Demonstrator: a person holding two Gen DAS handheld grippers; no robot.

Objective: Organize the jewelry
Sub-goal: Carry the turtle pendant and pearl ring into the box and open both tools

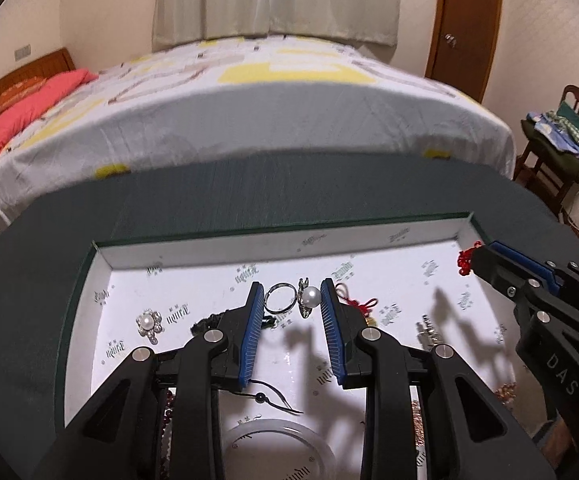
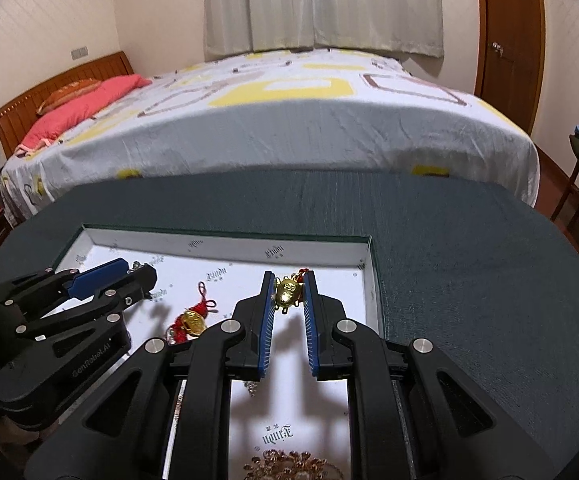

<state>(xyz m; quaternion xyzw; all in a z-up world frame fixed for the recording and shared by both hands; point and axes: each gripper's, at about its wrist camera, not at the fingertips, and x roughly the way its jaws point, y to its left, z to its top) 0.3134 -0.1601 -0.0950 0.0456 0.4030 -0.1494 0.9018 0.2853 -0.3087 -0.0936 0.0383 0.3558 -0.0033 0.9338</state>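
jewelry lies loose in the white tray (image 1: 369, 240) on the desk (image 2: 469, 240), so sorting looks barely begun. right gripper (image 2: 289, 280) pinches a gold charm (image 2: 286, 291); left gripper (image 1: 291, 286), jaws apart, straddles a pearl ring (image 1: 308, 297).

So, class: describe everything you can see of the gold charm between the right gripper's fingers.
The gold charm is a small, shiny, metallic-looking figure, rounded like a little animal, with embossed marks on top and tiny feet below. Red cord shows behind it. It sits tilted between the blue pads of the right gripper, which close on it above the white-lined box, near its far right corner.
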